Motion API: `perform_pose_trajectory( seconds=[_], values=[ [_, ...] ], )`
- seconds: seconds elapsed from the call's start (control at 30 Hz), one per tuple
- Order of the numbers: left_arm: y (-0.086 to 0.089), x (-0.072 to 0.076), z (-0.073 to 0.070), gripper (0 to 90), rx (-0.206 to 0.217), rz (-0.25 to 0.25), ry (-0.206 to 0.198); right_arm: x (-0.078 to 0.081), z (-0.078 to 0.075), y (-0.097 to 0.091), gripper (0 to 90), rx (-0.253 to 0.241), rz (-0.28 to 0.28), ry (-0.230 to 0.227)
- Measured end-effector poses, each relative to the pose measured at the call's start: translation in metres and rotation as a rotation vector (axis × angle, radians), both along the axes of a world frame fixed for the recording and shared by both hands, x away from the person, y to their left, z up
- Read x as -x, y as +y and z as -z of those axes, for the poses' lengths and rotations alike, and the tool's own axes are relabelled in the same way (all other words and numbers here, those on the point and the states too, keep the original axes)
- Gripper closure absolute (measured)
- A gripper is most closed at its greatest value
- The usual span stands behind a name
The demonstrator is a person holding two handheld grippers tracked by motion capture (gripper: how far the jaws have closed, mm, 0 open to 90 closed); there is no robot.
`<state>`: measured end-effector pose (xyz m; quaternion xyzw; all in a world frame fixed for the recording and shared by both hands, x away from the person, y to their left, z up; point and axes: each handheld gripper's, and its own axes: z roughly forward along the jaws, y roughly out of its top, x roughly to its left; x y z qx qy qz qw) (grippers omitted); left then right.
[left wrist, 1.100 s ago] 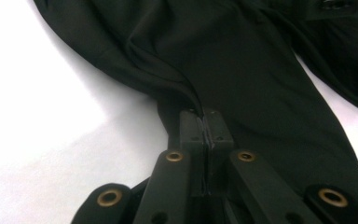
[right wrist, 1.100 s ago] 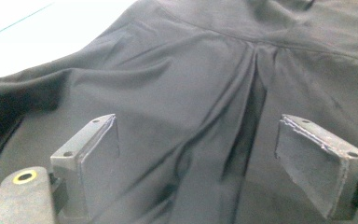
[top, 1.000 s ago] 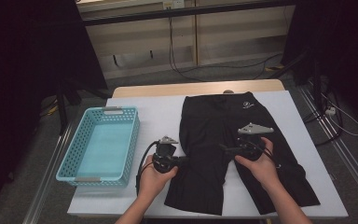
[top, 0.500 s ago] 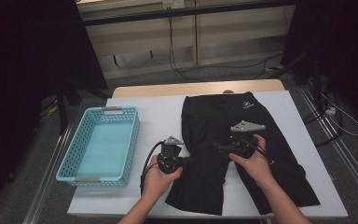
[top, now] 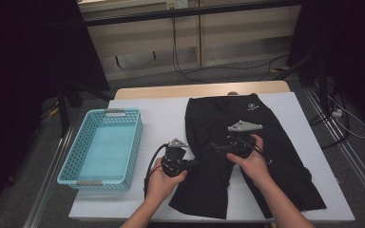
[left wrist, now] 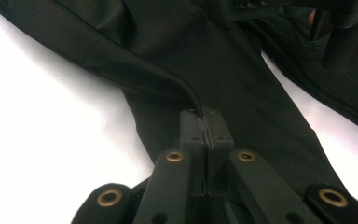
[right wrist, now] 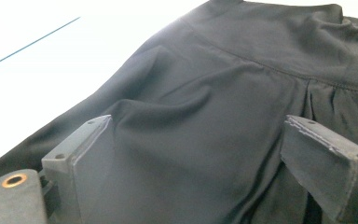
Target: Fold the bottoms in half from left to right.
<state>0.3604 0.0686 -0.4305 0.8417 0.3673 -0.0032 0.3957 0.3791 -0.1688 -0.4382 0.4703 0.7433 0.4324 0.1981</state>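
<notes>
Black trousers (top: 247, 137) lie flat on the white table (top: 161, 114), waistband at the far end and legs toward me. My left gripper (top: 193, 164) is at the left edge of the left leg, shut on a raised fold of the black fabric (left wrist: 168, 79); its jaws (left wrist: 204, 126) pinch the cloth between the pads. My right gripper (top: 215, 146) hovers over the middle of the trousers and points left. In the right gripper view its jaws (right wrist: 200, 126) stand wide open above the smooth black cloth (right wrist: 205, 84), with nothing pinched between them.
An empty turquoise basket (top: 71, 161) stands on the left part of the table. A bare strip of table lies between it and the trousers. Beyond the far wooden table edge (top: 171, 90) are dark stands and cables on the floor.
My right gripper has slid a little to the left over the trousers, closer to the left gripper. The left gripper has kept its hold on the fabric and stayed put.
</notes>
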Motion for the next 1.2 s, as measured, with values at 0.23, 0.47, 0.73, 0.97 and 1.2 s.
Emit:
perform_pose_trajectory(
  seconds=[0.23,0.47,0.73,0.97,1.2],
  values=[
    [-0.001,0.0,0.0,89.1,0.007,0.001,-0.002,-0.002,-0.003,0.008,9.9,0.003,-0.007,-0.006],
    [0.001,0.0,-0.001,89.1,0.02,0.001,-0.003,-0.007,-0.002,0.02,10.6,0.017,-0.016,-0.007],
    [-0.001,0.001,-0.002,89.1,0.031,-0.001,-0.018,-0.011,-0.002,0.026,11.2,0.013,-0.011,-0.01],
    [-0.002,0.0,-0.002,89.1,0.035,0.002,-0.017,-0.018,-0.001,0.033,14.5,0.003,-0.002,0.003],
    [-0.001,0.0,-0.003,89.1,0.04,-0.001,-0.021,-0.026,0.0,0.046,17.0,0.005,-0.024,0.015]
  ],
)
